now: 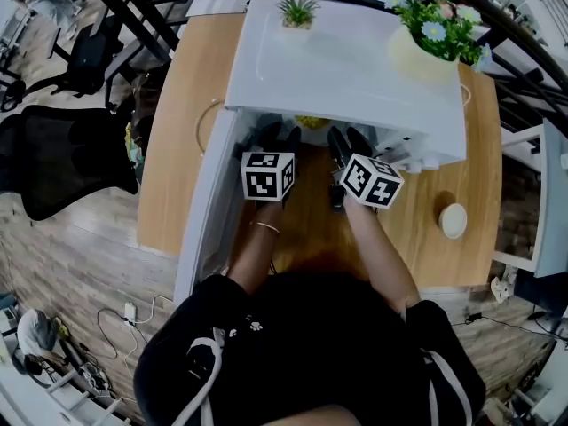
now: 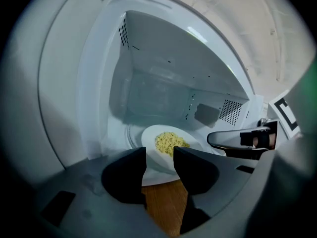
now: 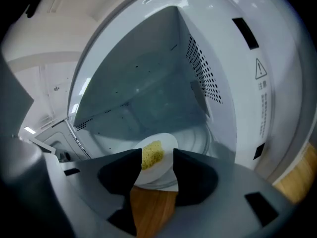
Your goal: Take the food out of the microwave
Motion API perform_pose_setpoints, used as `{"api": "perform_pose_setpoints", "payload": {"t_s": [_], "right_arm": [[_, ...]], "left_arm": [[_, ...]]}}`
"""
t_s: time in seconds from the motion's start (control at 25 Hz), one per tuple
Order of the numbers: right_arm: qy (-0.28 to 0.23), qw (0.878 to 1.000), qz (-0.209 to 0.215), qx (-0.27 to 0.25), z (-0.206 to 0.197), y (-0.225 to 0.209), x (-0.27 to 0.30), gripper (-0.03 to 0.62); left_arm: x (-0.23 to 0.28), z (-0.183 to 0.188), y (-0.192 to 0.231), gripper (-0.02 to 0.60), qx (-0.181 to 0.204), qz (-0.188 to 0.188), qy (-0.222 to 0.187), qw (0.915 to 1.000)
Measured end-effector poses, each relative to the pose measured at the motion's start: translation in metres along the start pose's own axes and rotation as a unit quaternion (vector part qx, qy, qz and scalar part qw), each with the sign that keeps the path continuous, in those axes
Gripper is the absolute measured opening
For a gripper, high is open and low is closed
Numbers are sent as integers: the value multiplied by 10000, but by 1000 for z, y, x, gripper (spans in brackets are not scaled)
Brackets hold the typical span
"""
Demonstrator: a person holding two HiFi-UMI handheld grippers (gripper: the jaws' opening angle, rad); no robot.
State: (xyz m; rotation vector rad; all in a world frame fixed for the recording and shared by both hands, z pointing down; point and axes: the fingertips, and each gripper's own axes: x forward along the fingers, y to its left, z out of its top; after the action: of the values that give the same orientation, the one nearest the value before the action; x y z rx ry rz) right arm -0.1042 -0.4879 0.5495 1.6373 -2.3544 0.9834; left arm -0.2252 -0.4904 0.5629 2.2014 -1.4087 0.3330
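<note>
Microwave (image 1: pixel 346 69) stands on wooden tabletop (image 1: pixel 173 149). Its door (image 1: pixel 202 220) is swung wide to the left, so the cavity is open to frontal access. Plate (image 2: pixel 150 139) w/ yellow food (image 2: pixel 171 142) sits on the cavity floor towards the front and is not yet lifted. Left tongs (image 2: pixel 159 155): jaws apart, nothing between the pads; the plate's near rim shows beyond the gap, no contact visible. Right tongs (image 3: pixel 157 158): likewise spread and empty, w/ the plate lined up past the tips. Both tools sit side by side at the cavity mouth, angled downward, each aimed at the plate from its own side. Judged purpose: a two-sided pickup, since a shallow plate is steadier when held at opposite rims. Task status, est.: reach phase only, food still inside. Next req., in my judgement: advance each pair until a rim lies between the pads, close, then lift level and draw out. Risk noted: a one-sided or uneven grip may tip the plate and spill loose food. Two potted plants (image 1: pixel 435 25) on top of the unit are clear of the work area.
</note>
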Motion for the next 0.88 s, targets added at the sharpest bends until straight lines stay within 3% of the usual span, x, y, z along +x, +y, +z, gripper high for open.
{"api": "perform_pose_setpoints", "payload": {"t_s": [0.36, 0.88], "right_arm": [[261, 9978, -265, -545, -10, -10, 20, 199], [298, 9993, 64, -227, -14, -3, 29, 178]], "left_arm": [[9, -6, 5, 150, 79, 148, 122, 9998], [13, -7, 4, 150, -233, 64, 72, 9997]]}}
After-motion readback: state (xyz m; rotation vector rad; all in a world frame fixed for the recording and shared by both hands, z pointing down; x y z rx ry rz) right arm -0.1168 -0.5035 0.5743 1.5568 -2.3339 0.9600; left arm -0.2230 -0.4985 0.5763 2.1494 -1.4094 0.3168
